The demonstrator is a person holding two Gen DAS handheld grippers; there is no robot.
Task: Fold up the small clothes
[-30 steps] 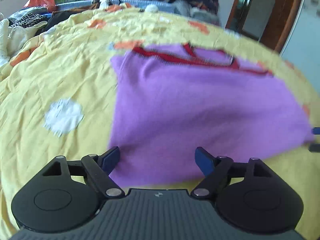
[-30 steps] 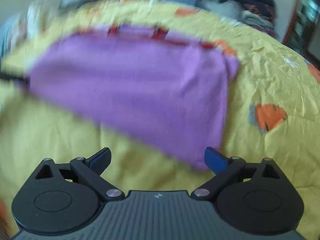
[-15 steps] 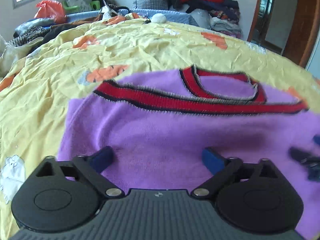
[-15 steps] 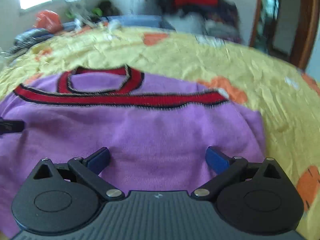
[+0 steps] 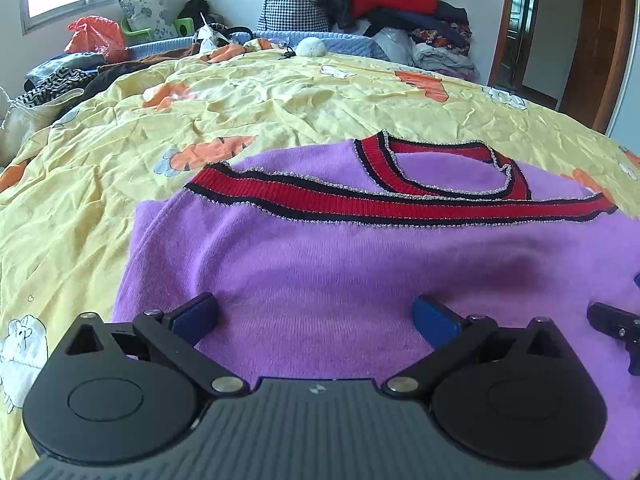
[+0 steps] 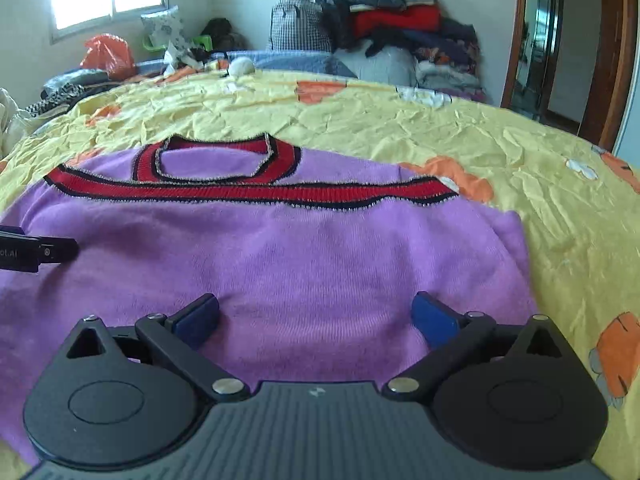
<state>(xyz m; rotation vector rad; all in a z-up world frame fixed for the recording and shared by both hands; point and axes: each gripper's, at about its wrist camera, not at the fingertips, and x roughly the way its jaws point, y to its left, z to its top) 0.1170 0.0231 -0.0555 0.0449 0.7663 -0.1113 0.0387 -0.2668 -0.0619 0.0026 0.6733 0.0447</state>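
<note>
- My left tongs [image 5: 314,314] stand wide over the near edge of the purple sweater [image 5: 360,272] and hold nothing.
- My right tongs [image 6: 316,314] are also wide, over the same near edge, with nothing between the fingers.
- The sweater lies flat on the yellow bedsheet [image 5: 280,100], its red band [image 6: 248,190] on the far side.
- Behind the sweater, beyond the bed, is a pile of clothes [image 6: 392,12].

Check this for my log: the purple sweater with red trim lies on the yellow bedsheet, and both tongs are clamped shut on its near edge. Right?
Not quite. The purple sweater does lie on the yellow bedsheet, but the tongs are not clamped. The left wrist view shows the left tongs spread wide over the fabric, and the right wrist view shows the right tongs equally open, gripping nothing.
</note>
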